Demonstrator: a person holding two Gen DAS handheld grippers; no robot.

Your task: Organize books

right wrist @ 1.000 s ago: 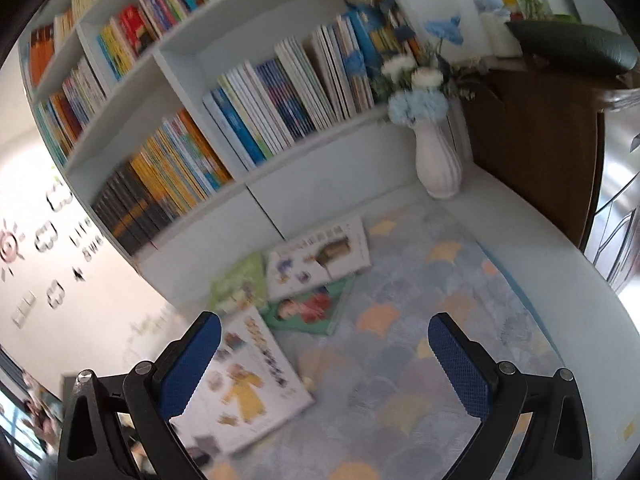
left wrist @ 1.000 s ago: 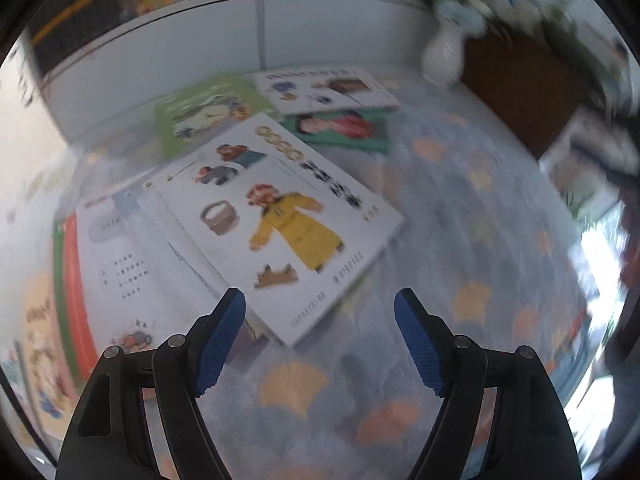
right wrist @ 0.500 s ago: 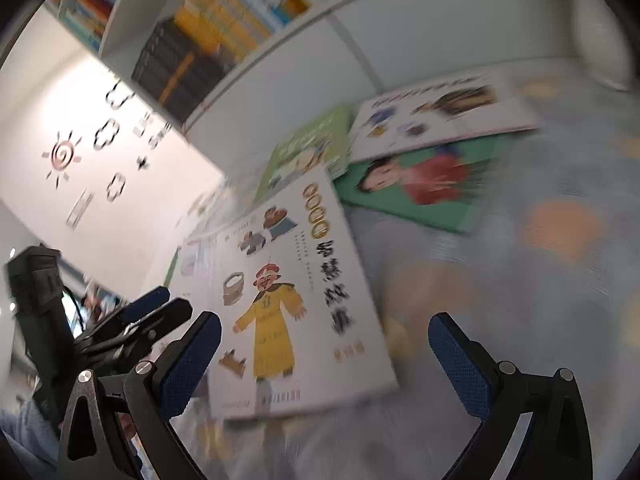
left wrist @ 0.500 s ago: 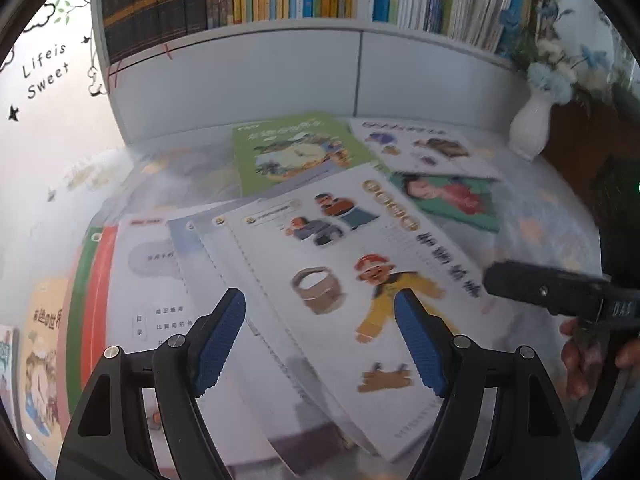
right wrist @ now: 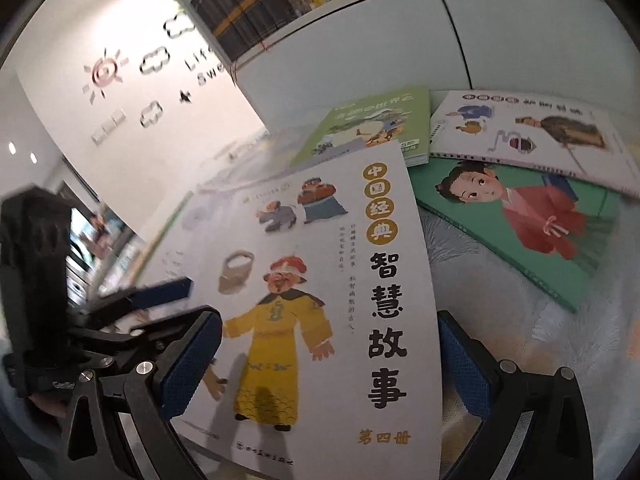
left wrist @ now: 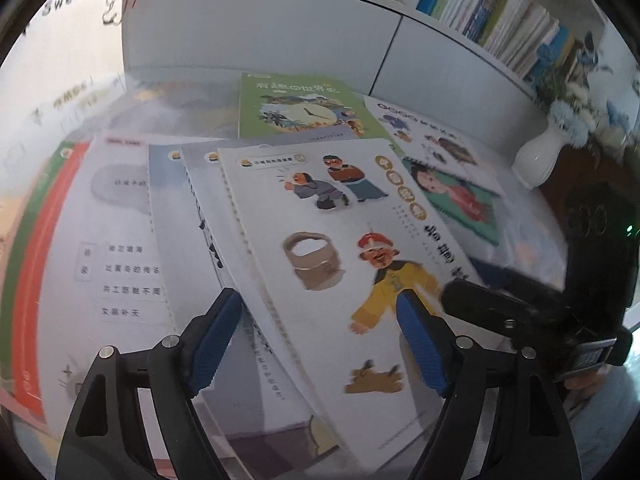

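Observation:
A white book with a yellow-robed man on its cover (left wrist: pixel 340 240) (right wrist: pixel 320 280) tops a fanned pile of white books (left wrist: pixel 180 208) on the floor mat. My left gripper (left wrist: pixel 318 300) hovers over its near half. Its jaws are opening, the pads touch nothing, and the cover shows between them. My right gripper (right wrist: pixel 328 320) stands wide open just above the same cover from the other side. Behind lie a green book (left wrist: pixel 296 104) (right wrist: pixel 372 128), another white book (left wrist: pixel 432 136) (right wrist: pixel 532 132) and a teal book with a girl in red (left wrist: pixel 460 200) (right wrist: pixel 532 220).
A white bookshelf (left wrist: pixel 480 20) full of upright books runs along the back. A white vase with flowers (left wrist: pixel 536 160) stands beside a dark wooden cabinet (left wrist: pixel 592 200). A red and green edged book (left wrist: pixel 40 240) lies at the pile's left. Patterned mat (right wrist: pixel 560 340) shows on the right.
Both grippers have come down closer to the white book. The right gripper swung from facing the bookshelf to looking down at the cover, and now shows beside my left gripper.

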